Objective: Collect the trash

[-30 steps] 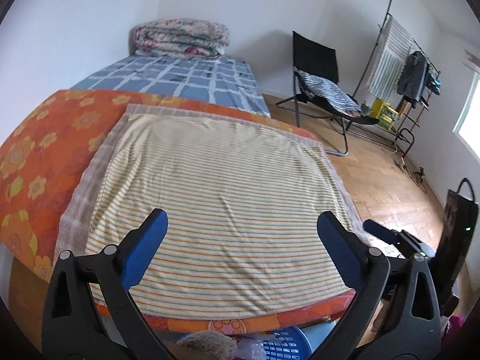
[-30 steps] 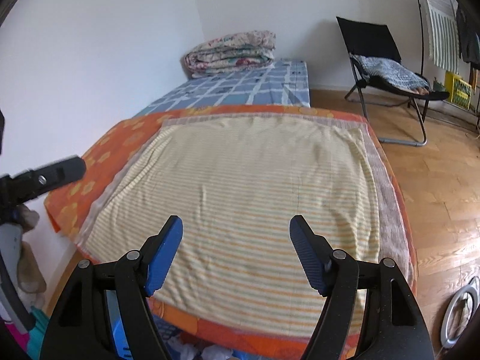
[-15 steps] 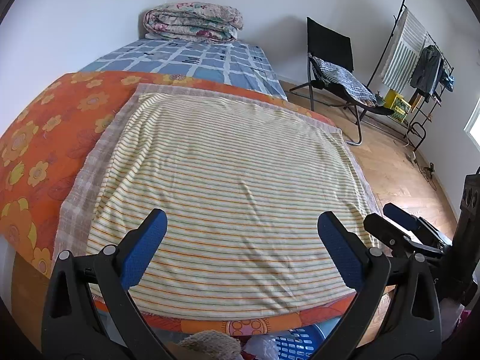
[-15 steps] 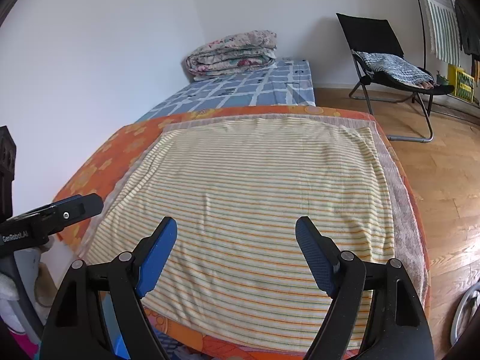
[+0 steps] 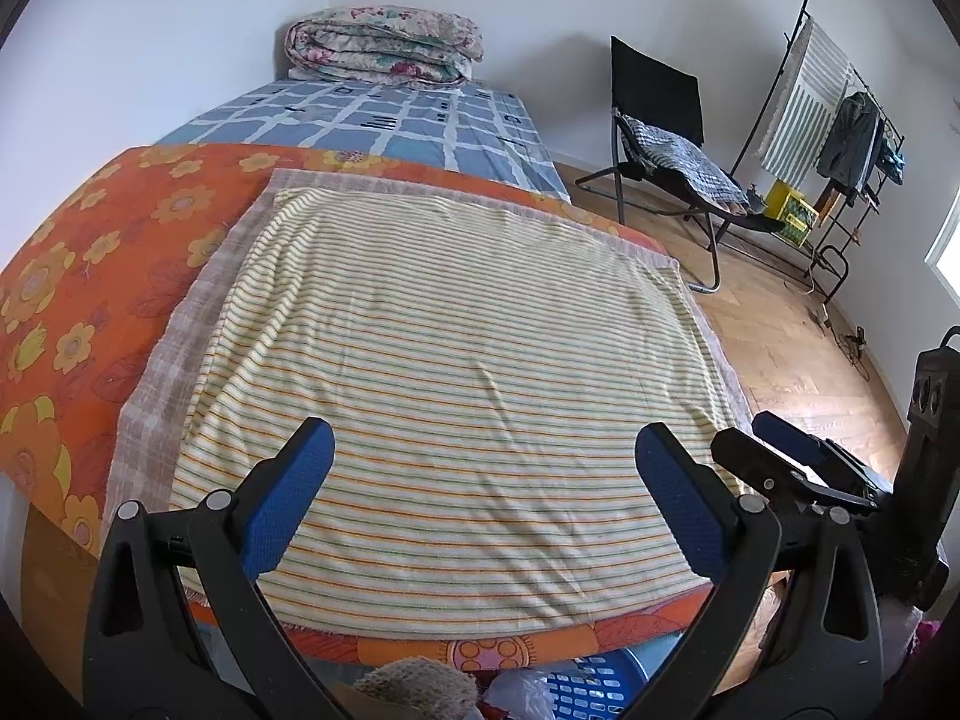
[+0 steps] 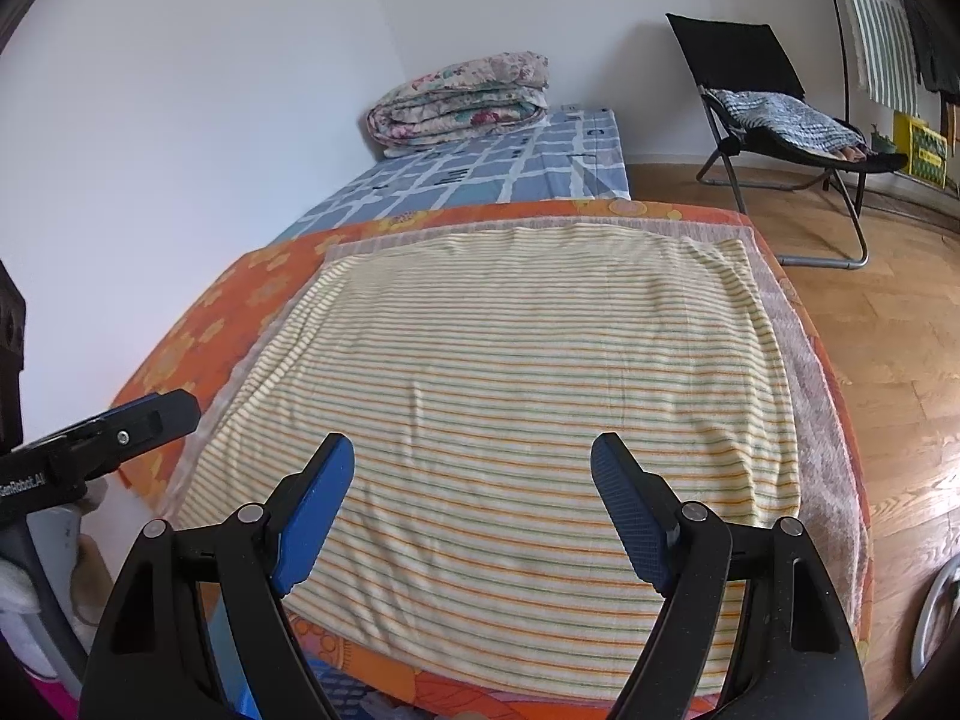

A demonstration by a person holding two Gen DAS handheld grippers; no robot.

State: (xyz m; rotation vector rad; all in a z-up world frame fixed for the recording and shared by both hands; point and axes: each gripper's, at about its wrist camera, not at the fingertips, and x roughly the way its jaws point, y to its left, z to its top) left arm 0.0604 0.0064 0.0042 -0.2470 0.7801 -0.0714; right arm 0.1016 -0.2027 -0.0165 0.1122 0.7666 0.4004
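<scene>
A striped towel (image 5: 444, 384) lies flat on a pale checked cloth (image 5: 180, 360), which covers an orange flowered sheet (image 5: 78, 276) on the near bed. Beyond it a blue checked mattress (image 5: 384, 120) runs to the wall, with a folded floral quilt (image 5: 384, 45) at its far end. To the right, on the wood floor (image 5: 780, 348), stands a black folding chair (image 5: 660, 120) with a checked cushion (image 5: 684, 156) on its seat. Farther right, a drying rack (image 5: 840, 120) holds a striped cloth (image 5: 804, 102) and dark clothes (image 5: 852, 138), with a yellow crate (image 5: 792, 213) beneath. A blue basket (image 5: 594, 690) sits below the bed's near edge.
</scene>
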